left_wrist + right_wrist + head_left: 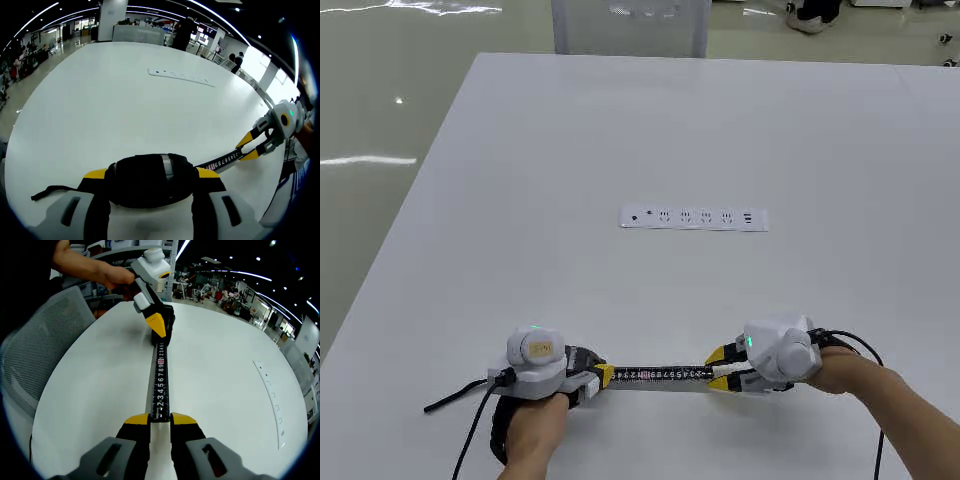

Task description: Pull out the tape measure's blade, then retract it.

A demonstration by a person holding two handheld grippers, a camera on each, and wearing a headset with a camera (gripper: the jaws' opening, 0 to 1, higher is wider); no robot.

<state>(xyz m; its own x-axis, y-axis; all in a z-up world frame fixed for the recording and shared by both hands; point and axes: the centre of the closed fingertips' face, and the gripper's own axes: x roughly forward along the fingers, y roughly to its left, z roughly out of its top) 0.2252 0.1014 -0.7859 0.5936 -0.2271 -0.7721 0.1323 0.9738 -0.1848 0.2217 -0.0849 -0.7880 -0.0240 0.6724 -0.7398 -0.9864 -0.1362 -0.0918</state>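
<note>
1. Pinning the tape measure's black case point(578, 358) down at the near edge of the white table point(620, 150), with the left gripper point(588, 368) clamped around it, probably to anchor it against the pull. Stretching the blade point(660, 375) flat and low over the tabletop, across to the right gripper point(718, 367). Leaving the power strip point(693, 218) well apart, farther up the table.
2. Gripping the case squarely between both yellow-tipped jaws in the left gripper view, touching on either side. Feeding the blade out toward the right, to the other tongs.
3. Pinching the blade's end between nearly shut jaws in the right gripper view, with printed numbers running straight ahead to the case. Probably holding by the tip for a taut, straight line. Judging the blade drawn out only a short way, retraction not yet begun.
</note>
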